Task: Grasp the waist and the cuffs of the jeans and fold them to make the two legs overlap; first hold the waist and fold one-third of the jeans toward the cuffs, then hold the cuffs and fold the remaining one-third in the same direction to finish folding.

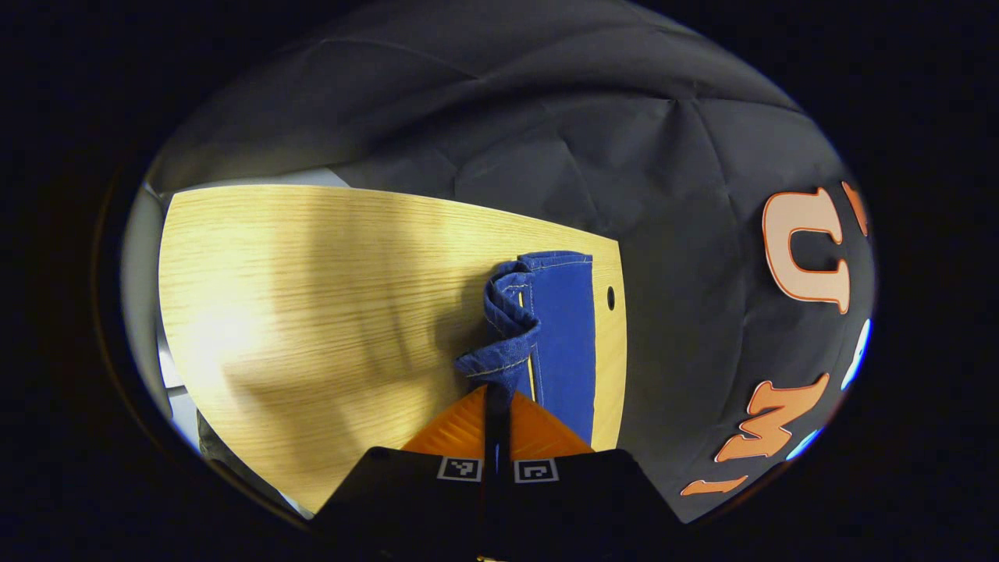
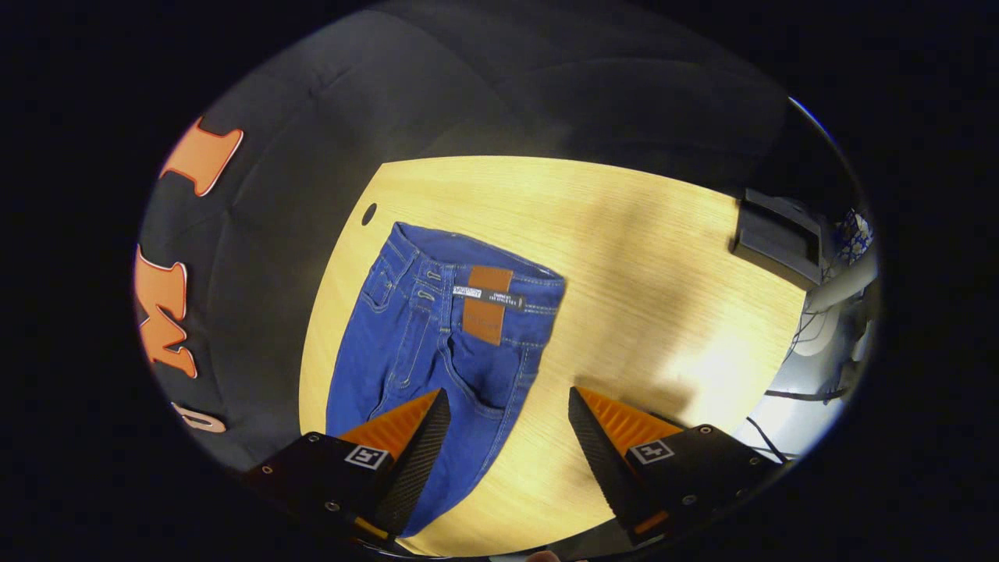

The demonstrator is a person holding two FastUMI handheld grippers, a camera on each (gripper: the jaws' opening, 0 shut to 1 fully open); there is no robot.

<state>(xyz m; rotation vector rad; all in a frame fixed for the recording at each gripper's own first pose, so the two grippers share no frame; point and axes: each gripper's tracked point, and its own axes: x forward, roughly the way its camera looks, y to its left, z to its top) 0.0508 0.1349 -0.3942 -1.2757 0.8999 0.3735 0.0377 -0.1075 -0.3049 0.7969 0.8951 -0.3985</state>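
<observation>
Blue jeans lie on a light wooden table. In the left gripper view my left gripper [image 1: 497, 393] is shut on a bunched, lifted cuff [image 1: 506, 328] of the jeans, while the other leg's cuff end [image 1: 563, 336] lies flat beside it near the table's right edge. In the right gripper view the waist end of the jeans [image 2: 449, 320], with a brown leather patch [image 2: 487, 305], lies flat with the legs folded together. My right gripper [image 2: 509, 402] hovers open above the seat area, its left finger over the denim and its right finger over bare wood.
The wooden table [image 1: 312, 297] has a small round hole [image 1: 610, 297] near the cuffs and another hole [image 2: 368, 214] beside the waist. A dark box [image 2: 776, 234] sits at the table's far right corner, with cables [image 2: 788, 390] beyond the edge. Black cloth walls surround the table.
</observation>
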